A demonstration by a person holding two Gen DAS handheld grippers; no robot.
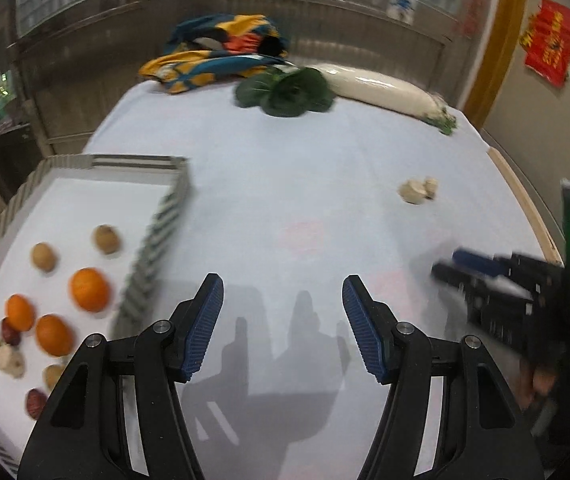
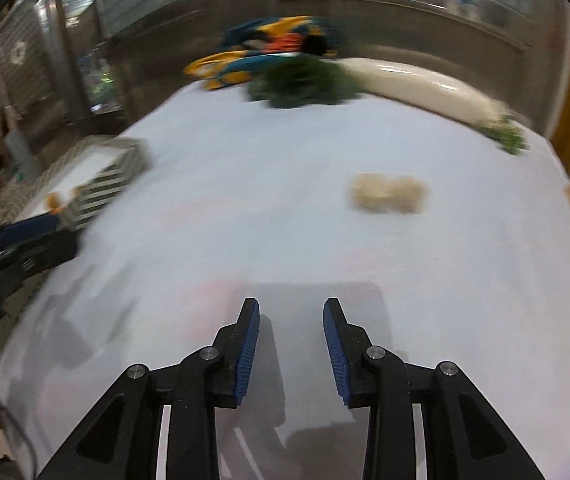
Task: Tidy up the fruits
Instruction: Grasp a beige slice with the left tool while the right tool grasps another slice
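White cloth is covering the table (image 1: 285, 184), where a striped-rimmed tray (image 1: 173, 200) is holding oranges (image 1: 89, 289), brown fruits and pale pieces at the left. A long white radish (image 1: 381, 88) and leafy greens (image 1: 285, 90) are lying along the far edge. Two pale lumps (image 2: 387, 193) are sitting apart, mid-table. The left gripper (image 1: 283, 328) is hovering spread and empty; the right gripper (image 2: 291, 350) is hanging parted, holding nothing.
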